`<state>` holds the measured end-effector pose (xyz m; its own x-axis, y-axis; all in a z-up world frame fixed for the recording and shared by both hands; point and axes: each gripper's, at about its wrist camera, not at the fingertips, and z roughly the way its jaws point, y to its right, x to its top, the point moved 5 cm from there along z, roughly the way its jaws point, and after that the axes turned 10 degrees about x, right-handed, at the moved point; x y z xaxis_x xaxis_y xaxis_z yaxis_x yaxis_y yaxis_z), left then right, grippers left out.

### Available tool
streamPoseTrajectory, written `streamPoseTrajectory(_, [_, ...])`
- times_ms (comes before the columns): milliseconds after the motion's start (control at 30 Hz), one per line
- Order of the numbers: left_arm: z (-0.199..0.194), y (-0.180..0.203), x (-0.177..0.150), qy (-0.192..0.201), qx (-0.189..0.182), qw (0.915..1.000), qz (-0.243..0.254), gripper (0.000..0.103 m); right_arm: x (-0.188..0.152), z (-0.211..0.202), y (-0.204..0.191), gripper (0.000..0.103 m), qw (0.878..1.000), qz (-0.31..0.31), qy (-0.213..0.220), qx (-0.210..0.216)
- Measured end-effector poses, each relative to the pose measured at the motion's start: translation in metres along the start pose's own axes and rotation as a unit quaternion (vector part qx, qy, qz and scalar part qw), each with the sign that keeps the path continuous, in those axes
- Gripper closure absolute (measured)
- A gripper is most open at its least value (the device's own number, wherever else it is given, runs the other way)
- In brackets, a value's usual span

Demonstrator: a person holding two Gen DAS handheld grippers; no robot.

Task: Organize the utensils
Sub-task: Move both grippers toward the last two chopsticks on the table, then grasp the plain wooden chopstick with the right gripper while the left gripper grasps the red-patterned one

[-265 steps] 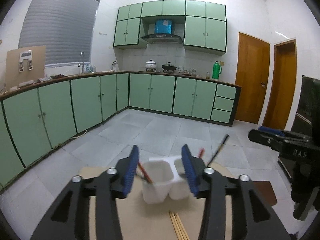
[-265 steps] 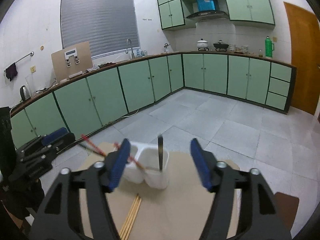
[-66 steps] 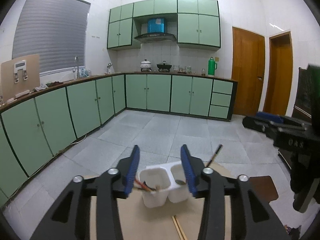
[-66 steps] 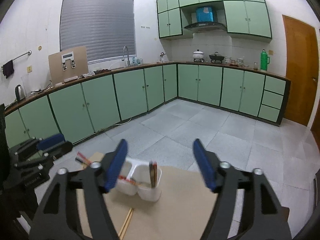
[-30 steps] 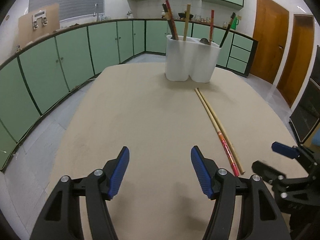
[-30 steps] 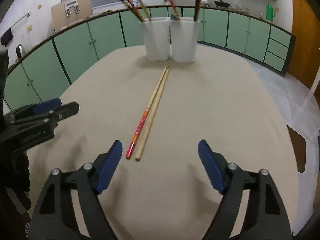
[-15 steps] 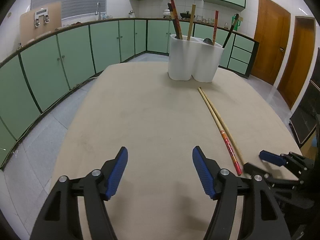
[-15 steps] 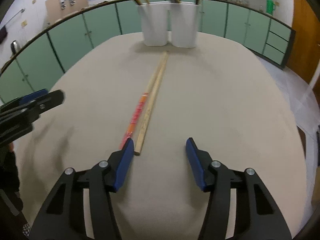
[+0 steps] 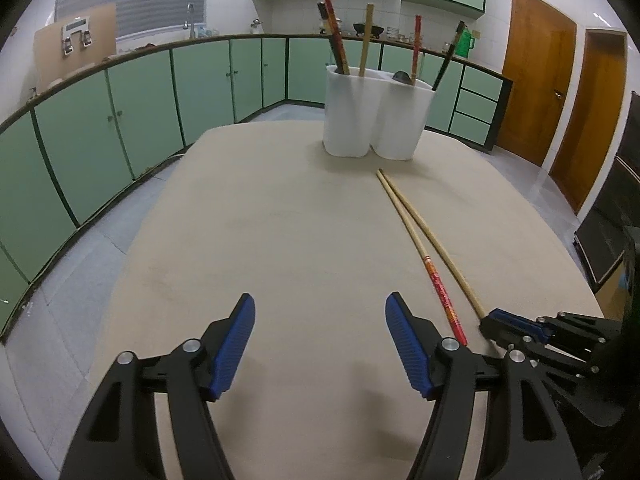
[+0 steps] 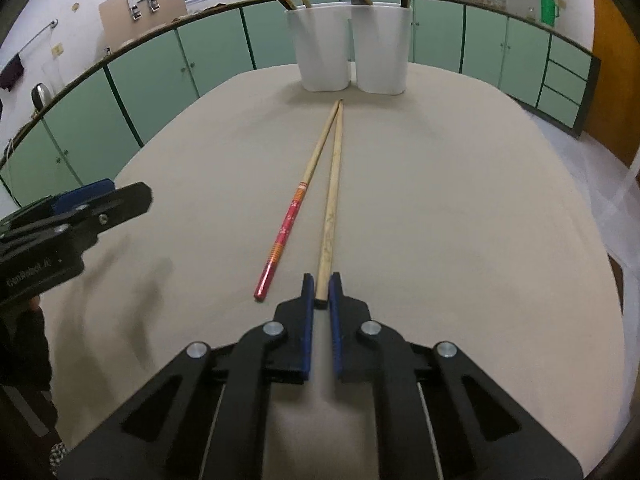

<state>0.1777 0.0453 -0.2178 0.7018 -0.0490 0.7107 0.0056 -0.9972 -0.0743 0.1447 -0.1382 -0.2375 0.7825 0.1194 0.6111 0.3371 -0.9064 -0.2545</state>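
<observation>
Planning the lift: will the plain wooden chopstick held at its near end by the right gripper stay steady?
The plain chopstick looks stiff and light, but the right gripper pinches only its end, so it may pivot or droop. Being slim, it may roll against the red-handled chopstick if released.

The near end of the plain chopstick [image 10: 330,216] is lost between the pads of the right gripper [image 10: 321,280], the tops of the sticks in the white holder [image 10: 348,48] at the table's far edge are cut off, and their lower ends are hidden.

Dim, even indoor light, soft shadows, strong fisheye bending, dark corners.
</observation>
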Motion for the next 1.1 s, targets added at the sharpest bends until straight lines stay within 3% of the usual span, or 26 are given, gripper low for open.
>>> streamPoseTrajectory(467, [0.0, 0.068, -0.014, -0.016, -0.045, 0.9984, 0.029, 0.036, -0.005, -0.047, 0.045, 0.097, 0.998, 0.043, 0.041, -0.032])
streamPoseTrajectory(667, [0.006, 0.089, -0.02, -0.032, -0.046, 0.9978, 0.035, 0.04, -0.012, -0.054, 0.062, 0.097, 0.996, 0.061, 0.045, -0.038])
streamPoseTrajectory(900, [0.016, 0.101, -0.029, -0.05, -0.025, 0.9977, 0.04, 0.063, -0.012, -0.059, 0.066, 0.097, 0.996, 0.061, 0.051, -0.036])
streamPoseTrajectory(1000, [0.017, 0.1, -0.028, -0.049, -0.013, 0.9981, 0.035, 0.084, -0.013, -0.059, 0.067, 0.097, 0.996, 0.064, 0.051, -0.034])
streamPoseTrajectory(1100, [0.018, 0.1, -0.027, -0.048, -0.007, 0.9982, 0.034, 0.097, -0.014, -0.059, 0.067, 0.097, 0.996, 0.064, 0.05, -0.035])
